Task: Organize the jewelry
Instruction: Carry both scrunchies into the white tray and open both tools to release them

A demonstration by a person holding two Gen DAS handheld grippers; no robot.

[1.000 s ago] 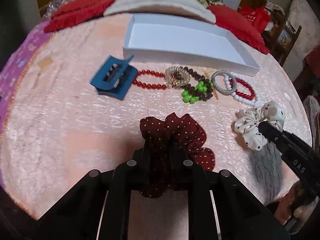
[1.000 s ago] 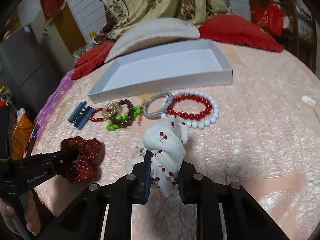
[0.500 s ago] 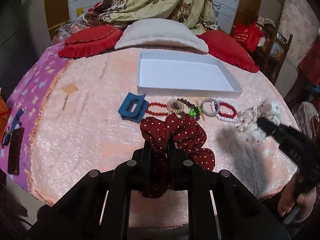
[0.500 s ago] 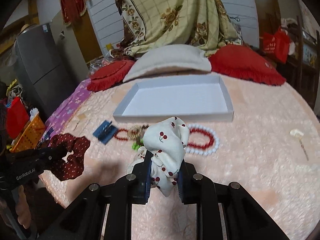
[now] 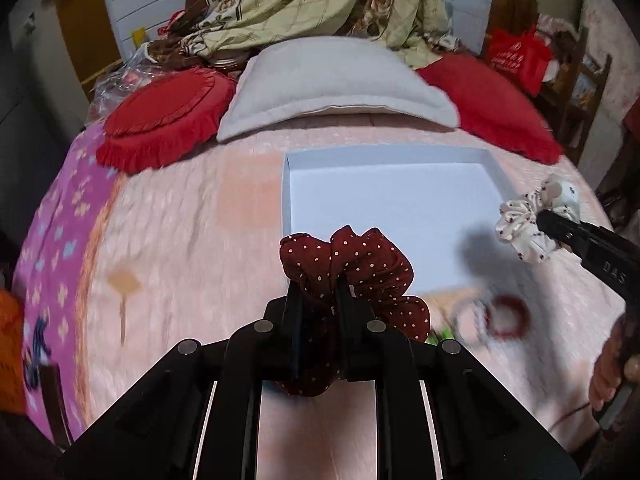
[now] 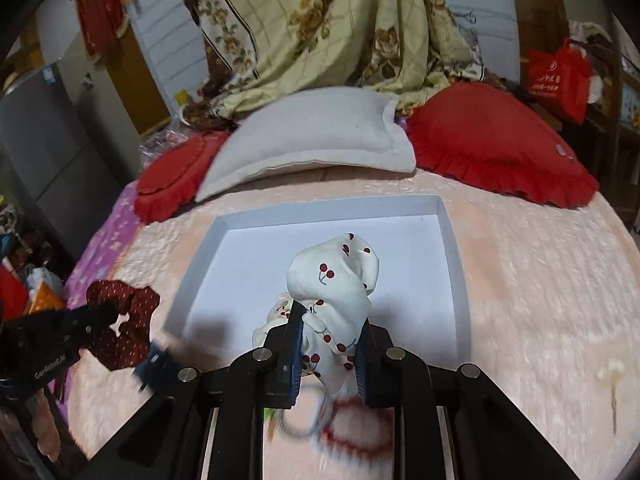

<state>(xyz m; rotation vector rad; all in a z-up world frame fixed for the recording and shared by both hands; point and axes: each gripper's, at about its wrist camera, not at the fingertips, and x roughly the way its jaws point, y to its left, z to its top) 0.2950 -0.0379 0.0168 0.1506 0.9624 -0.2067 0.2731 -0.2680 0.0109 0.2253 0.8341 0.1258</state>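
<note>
My left gripper [image 5: 318, 296] is shut on a dark red polka-dot scrunchie [image 5: 360, 264], held in the air before the near edge of the white shallow box [image 5: 384, 196]. My right gripper [image 6: 327, 316] is shut on a white cherry-print scrunchie [image 6: 340, 280], which hangs over the box [image 6: 248, 264] interior. In the left wrist view the right gripper [image 5: 548, 222] with the white scrunchie [image 5: 520, 216] sits at the box's right side. In the right wrist view the left gripper [image 6: 108, 312] with the red scrunchie [image 6: 128, 320] is at the left.
Bracelets [image 6: 352, 428] lie blurred on the pink bedspread [image 5: 180, 220] near the box's front edge, with a blue hair claw [image 6: 158, 364] at the left. A white pillow [image 5: 332, 84] and red cushions [image 5: 168, 120] lie behind the box. A small pale pin [image 6: 612, 376] lies at the right.
Both grippers have lifted their scrunchies off the bedspread and carried them forward toward the white box. The bracelets and hair claw have slid down to the lower edge of both views.
</note>
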